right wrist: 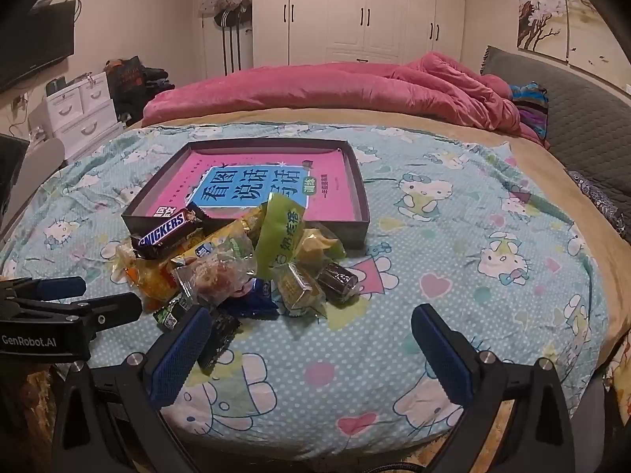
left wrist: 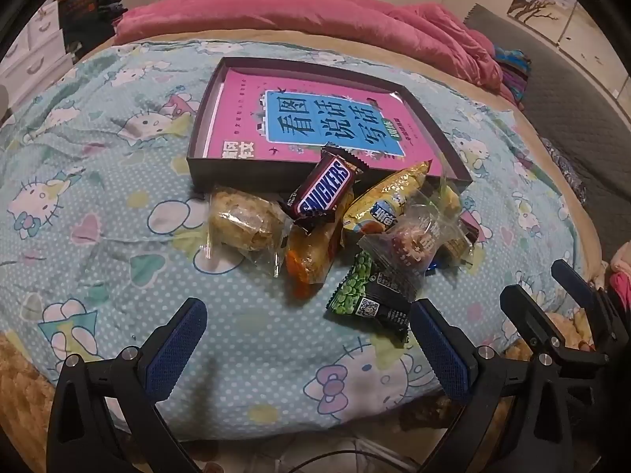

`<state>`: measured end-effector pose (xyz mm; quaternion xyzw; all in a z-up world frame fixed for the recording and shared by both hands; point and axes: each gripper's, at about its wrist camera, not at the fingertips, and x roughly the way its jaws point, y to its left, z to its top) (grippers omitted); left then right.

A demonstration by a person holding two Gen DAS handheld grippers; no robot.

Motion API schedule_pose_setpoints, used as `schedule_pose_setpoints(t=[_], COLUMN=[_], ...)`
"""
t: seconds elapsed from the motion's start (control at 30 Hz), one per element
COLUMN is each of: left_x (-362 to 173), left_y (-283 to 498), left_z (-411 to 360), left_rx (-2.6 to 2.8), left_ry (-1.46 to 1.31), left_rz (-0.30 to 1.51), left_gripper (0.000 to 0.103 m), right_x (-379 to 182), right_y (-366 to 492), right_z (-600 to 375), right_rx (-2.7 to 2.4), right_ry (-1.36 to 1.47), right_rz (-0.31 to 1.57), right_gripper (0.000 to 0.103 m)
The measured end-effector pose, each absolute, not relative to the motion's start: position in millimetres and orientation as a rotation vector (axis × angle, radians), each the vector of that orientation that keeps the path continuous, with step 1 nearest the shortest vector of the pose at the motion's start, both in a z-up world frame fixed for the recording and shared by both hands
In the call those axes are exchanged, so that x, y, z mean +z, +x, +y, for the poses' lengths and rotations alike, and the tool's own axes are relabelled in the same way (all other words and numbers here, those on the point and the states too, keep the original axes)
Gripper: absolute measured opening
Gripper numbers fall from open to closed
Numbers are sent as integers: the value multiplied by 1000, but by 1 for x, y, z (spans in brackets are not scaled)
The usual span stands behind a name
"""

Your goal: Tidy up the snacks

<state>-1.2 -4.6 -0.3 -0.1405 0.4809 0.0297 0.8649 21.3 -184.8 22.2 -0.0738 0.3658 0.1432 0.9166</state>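
Observation:
A pile of wrapped snacks lies on the bed in front of a shallow dark box [left wrist: 232, 175] [right wrist: 361, 197] that holds a pink book [left wrist: 244, 90]. A Snickers bar [left wrist: 325, 189] [right wrist: 165, 230] leans on the box's front wall. Around it lie a clear-wrapped cake [left wrist: 246, 218], a gold packet [left wrist: 388, 197], a green pea packet [left wrist: 363, 293] and a green candy packet [right wrist: 282, 232]. My left gripper [left wrist: 305, 345] is open and empty, just short of the pile. My right gripper [right wrist: 311, 349] is open and empty, near the pile's front edge.
The snacks and box rest on a Hello Kitty blanket [left wrist: 98, 205] [right wrist: 473, 236]. A pink quilt [left wrist: 315, 12] [right wrist: 335, 86] lies bunched at the far side. White drawers [right wrist: 79, 110] stand left of the bed. The other gripper shows at the frame edges [left wrist: 560, 315] [right wrist: 59, 307].

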Motion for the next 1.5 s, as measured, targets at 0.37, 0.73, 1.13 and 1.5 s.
schedule_pose_setpoints(t=[0.37,0.73,1.13,1.5], left_x=[0,-1,-2,5], left_y=[-1,0,4,26], left_z=[-5,-7,0,25], left_rx=[58,57,50,-16], left_ry=[-295,-295,-314,-348], left_rz=[1011,1015,1015,985], left_gripper=[102,102,102,102], right_x=[15,20,17,5], right_y=[25,23,26,43], right_z=[-186,-185,-184,-182], right_rx=[291,294,294,319], right_ry=[-158,-156,-155,-171], right_rz=[760,728,751,856], right_gripper=[103,103,103,103])
